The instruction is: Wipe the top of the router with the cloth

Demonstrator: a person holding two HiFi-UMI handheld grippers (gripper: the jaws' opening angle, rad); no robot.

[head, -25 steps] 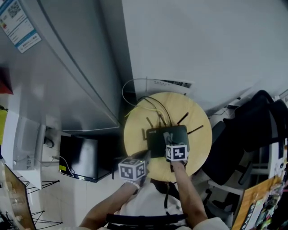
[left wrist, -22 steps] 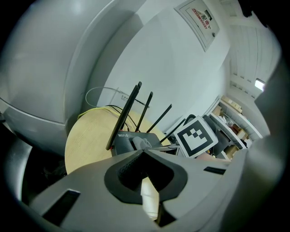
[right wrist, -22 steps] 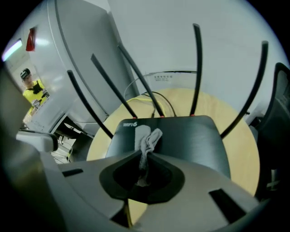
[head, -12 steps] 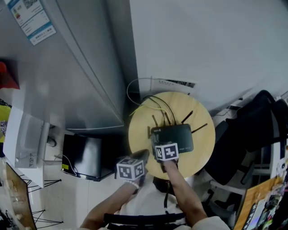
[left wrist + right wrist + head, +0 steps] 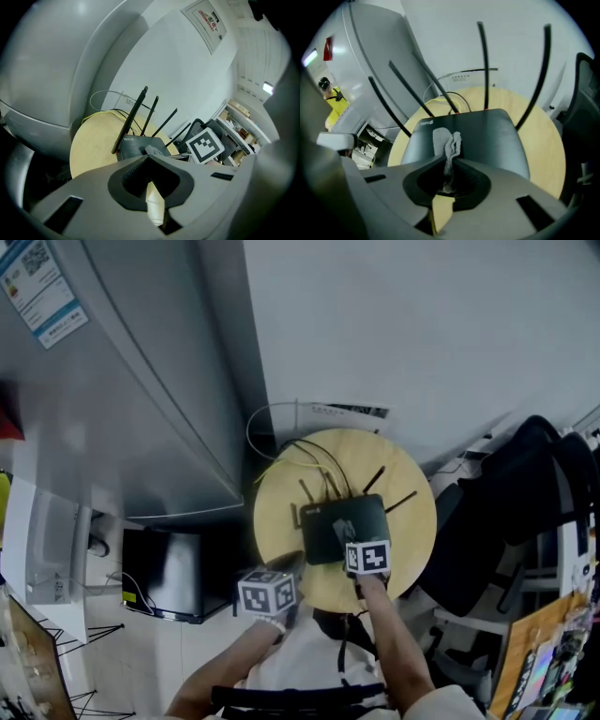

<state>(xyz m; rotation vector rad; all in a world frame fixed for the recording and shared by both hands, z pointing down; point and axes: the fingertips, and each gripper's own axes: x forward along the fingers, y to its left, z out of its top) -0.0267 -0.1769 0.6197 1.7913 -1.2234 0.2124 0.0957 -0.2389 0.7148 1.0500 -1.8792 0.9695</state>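
While right gripper (image 5: 451, 161) pinches cloth (image 5: 449, 142) on router (image 5: 492, 136) | left gripper (image 5: 147, 157) closed, empty

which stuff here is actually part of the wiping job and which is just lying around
In the job: router, cloth pinched in the right gripper, resting on the router's top.
Just around: round table under the router, cables, black chair, left gripper, shut and empty.
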